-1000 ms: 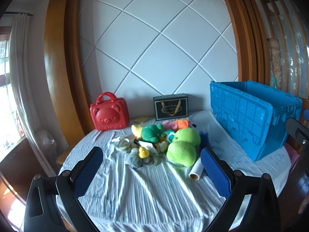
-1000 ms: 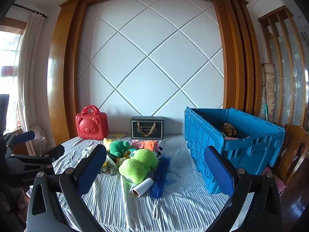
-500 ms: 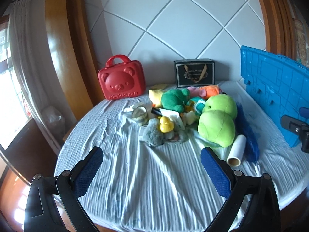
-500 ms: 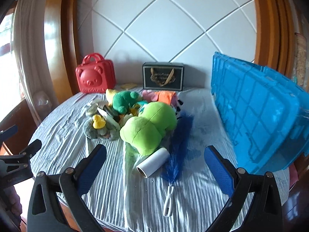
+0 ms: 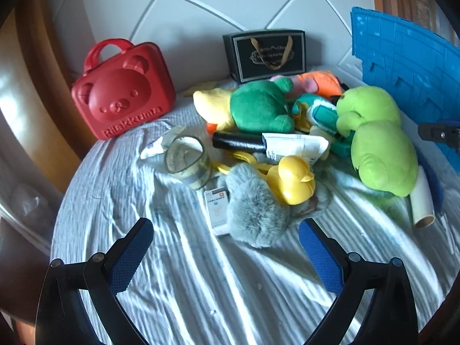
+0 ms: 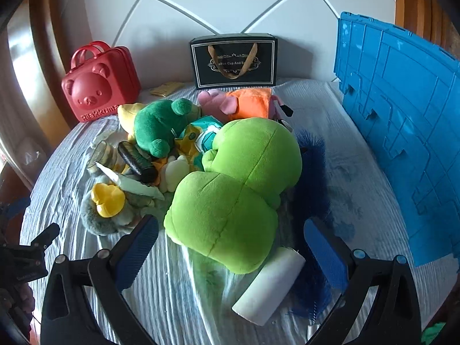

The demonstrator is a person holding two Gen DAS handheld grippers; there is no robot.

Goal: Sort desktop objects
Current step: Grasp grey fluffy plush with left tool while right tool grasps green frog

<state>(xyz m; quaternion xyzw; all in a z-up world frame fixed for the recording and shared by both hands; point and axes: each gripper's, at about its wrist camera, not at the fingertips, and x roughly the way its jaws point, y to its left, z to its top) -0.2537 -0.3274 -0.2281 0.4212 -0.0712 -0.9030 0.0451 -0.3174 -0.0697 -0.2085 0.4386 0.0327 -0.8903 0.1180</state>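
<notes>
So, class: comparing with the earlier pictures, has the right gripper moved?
Yes. The right gripper has come forward and down toward the big green plush, which now fills the space ahead of its open fingers; the blue crate looms closer too.

Left tool (image 5: 225, 250): both fingers are spread wide, with the jaws fully apart and nothing between them. The blue ribbed pads (image 5: 130, 258) face inward on black finger arms that angle up from the lower corners of the left wrist view. The tool points forward and slightly downward. In the right wrist view, part of the left tool (image 6: 27, 254) shows at the left edge as a black bracket.

Right tool (image 6: 231, 251): the fingers are equally spread, jaws wide apart, gripping nothing. Its blue pads (image 6: 325, 254) face inward. In the left wrist view, a black part of the right tool (image 5: 440, 135) shows at the right edge.
</notes>
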